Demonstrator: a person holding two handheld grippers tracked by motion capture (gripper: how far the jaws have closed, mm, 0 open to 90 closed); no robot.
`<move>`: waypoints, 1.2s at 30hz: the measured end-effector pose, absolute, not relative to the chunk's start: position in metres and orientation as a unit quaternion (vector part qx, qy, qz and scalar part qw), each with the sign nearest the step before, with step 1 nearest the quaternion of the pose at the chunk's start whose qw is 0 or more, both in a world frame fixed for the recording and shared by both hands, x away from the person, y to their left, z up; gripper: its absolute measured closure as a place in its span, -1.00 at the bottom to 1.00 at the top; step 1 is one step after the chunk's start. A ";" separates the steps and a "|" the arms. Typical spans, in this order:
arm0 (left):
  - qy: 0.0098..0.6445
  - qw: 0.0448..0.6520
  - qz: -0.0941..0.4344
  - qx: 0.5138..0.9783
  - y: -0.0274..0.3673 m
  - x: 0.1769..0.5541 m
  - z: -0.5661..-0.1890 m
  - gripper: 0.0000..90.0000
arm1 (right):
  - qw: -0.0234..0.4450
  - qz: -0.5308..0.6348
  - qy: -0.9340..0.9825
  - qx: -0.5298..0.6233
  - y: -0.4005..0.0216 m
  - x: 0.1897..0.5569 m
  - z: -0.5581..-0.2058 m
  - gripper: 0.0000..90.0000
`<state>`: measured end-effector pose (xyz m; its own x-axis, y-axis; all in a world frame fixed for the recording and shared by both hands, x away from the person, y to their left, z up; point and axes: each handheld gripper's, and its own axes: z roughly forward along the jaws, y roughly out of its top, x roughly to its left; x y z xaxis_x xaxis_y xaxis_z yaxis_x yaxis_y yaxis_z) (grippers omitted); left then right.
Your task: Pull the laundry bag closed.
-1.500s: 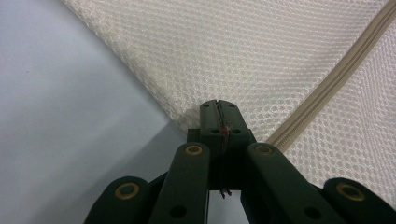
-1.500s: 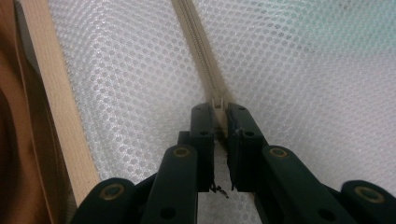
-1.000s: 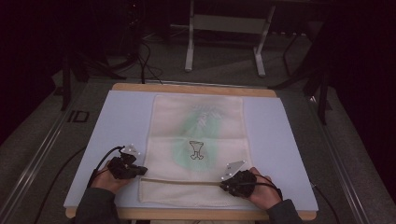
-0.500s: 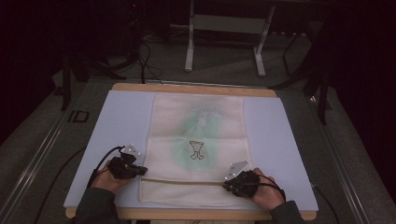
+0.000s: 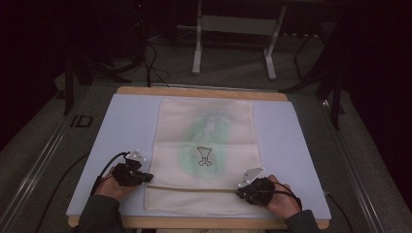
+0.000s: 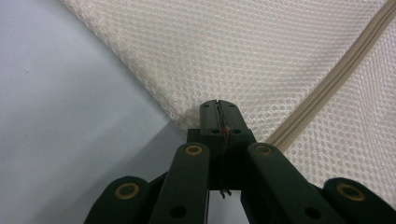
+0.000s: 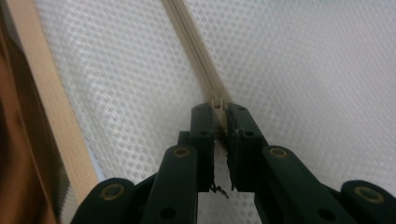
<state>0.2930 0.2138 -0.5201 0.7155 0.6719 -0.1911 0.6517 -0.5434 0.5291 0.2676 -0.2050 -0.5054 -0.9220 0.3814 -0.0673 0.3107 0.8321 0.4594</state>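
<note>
- Mesh laundry bag [image 5: 206, 145], cream, lies flat on the lavender mat [image 5: 126, 131] in the middle of the table [image 5: 199, 91]; long axis runs near to far.
- Zipper [image 5: 194, 188] runs left-right across the bag's near end, looks zipped along the stretch between the grippers.
- Left gripper [image 5: 147, 177] sits at the bag's near-left edge; in the left gripper view the jaws are pressed together, tips on the mesh edge [image 6: 187, 116] right beside the zipper's end [image 6: 299, 126]. Pinching fabric, I judge; the grip itself is hidden under the tips.
- Right gripper [image 5: 241, 192] is at the zipper's right end; in the right gripper view the jaws are narrow, a small gap left, clamping the zipper pull [image 7: 217, 103].
- Likely step: unzip, left anchors, right drags the slider.
- To do it well: keep the left pinch firm so the bag doesn't slide on the mat; pull the slider straight along the zipper line, low and level, no twisting; watch for mesh bunching ahead of the slider.
- Risk: the pull tab is small and could slip from the jaws.
- Writing: no readable brand. Small black outline logo [image 5: 204, 156] on the bag, over a greenish patch [image 5: 194, 141]; "ID" mark [image 5: 80, 121] on the floor left of the table.
</note>
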 end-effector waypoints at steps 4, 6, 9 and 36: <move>0.376 0.294 0.017 0.878 0.214 0.293 -0.520 0.99 | 0.077 0.228 0.952 0.189 -0.212 0.268 -0.504 0.83; 0.376 0.294 0.017 0.879 0.214 0.293 -0.520 0.99 | 0.077 0.228 0.952 0.191 -0.214 0.268 -0.504 0.83; 0.377 0.294 0.017 0.878 0.214 0.293 -0.520 0.99 | 0.075 0.231 0.950 0.194 -0.217 0.268 -0.504 0.83; 0.377 0.294 0.017 0.878 0.214 0.293 -0.520 0.99 | 0.086 0.236 0.942 0.222 -0.243 0.268 -0.499 0.83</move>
<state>0.2929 0.2138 -0.5202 0.7156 0.6719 -0.1911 0.6514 -0.5430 0.5299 0.2676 -0.2426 -0.4992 -0.8862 0.4597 -0.0580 0.3781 0.7897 0.4831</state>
